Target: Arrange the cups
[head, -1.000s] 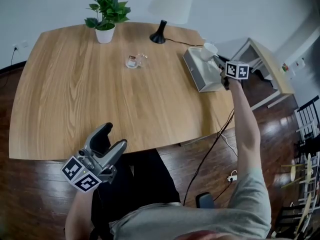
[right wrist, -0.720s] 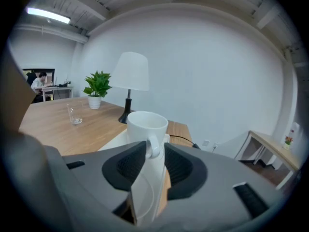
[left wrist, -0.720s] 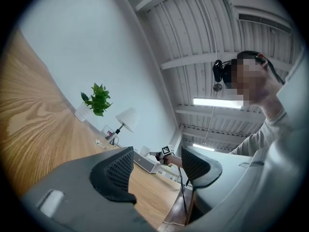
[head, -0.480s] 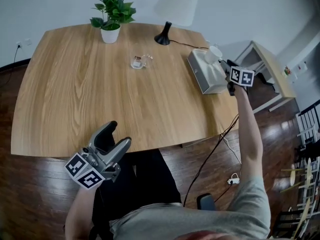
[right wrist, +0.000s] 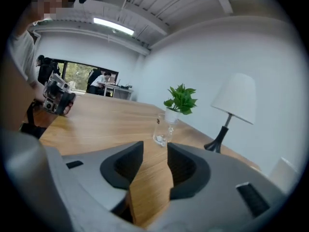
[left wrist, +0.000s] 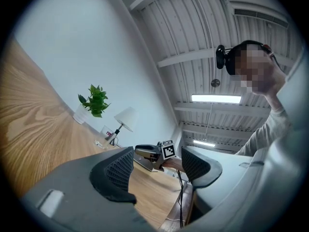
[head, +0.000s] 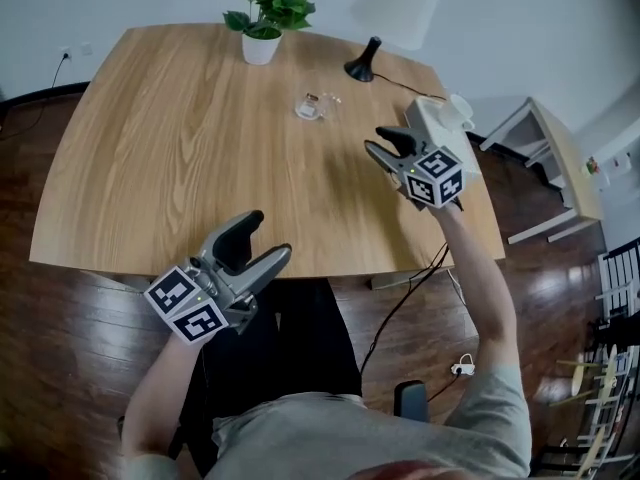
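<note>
There are two cups. One is a glass cup (head: 318, 106). You can see right through it. It has a handle on its side and a small dark mark on its wall. It stands upright on the bare wood of the table (head: 180, 148), close to the far edge and a bit to the right of the middle. Nothing touches it.

The other is a white cup (head: 461, 108). It is small and plain. It sits on top of a pale box (head: 435, 126) by the far right corner of the table. It is too small to tell if it stands straight or leans.
</note>
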The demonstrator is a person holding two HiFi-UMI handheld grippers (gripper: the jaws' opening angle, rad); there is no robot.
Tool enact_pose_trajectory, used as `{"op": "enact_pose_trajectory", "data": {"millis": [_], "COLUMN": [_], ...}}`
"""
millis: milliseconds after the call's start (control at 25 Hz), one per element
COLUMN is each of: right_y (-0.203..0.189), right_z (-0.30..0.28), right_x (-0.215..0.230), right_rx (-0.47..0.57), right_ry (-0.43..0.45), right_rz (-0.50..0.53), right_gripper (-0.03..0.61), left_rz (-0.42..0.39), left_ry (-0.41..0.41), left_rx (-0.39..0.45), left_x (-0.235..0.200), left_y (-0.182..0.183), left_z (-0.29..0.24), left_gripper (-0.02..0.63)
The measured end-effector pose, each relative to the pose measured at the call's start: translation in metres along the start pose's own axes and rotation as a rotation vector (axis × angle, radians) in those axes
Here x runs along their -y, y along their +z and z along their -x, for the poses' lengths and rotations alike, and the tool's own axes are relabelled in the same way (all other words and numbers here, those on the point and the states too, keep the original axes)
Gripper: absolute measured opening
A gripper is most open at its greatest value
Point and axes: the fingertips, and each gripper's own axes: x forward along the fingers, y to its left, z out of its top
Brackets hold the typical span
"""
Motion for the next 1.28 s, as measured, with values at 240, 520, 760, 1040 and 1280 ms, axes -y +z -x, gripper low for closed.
{"op": "enact_pose_trajectory", "data": {"millis": [240,520,760,1040,1280], "right_y": [0.014,0.019,0.011,0.015,0.015], "right_z": [-0.063,-0.107,-0.124,-0.127,-0.121], "right_x": [0.026,0.037,0.041,0.034,0.031], "right_rx": [-0.008,-0.051,-0.066,-0.04,-0.025], "right_ry": [-0.106,-0.121,-0.12,-0.094,-0.092], "right_rz": [-0.066,-0.082,-0.127,-0.12,-0.22], "right_gripper": [0.173,0.173,0.167,0.075,0.069], "left_rz": [-0.039,0.003,0.002,0.003,0.006], "left_ry": [-0.011,-0.01,-0.014,-0.012,-0.01], "left_rx": [-0.023,-0.005,-0.005,-0.004,-0.002], "left_x": [0.005,0.002,0.003,0.002,0.002], "left_y": [-0.005,-0.001,0.0,-0.001,-0.001], "left_z": [-0.003,-0.001,-0.001,0.001,0.0], "left_gripper": [0.305,0.305,0.305,0.305,0.305]}}
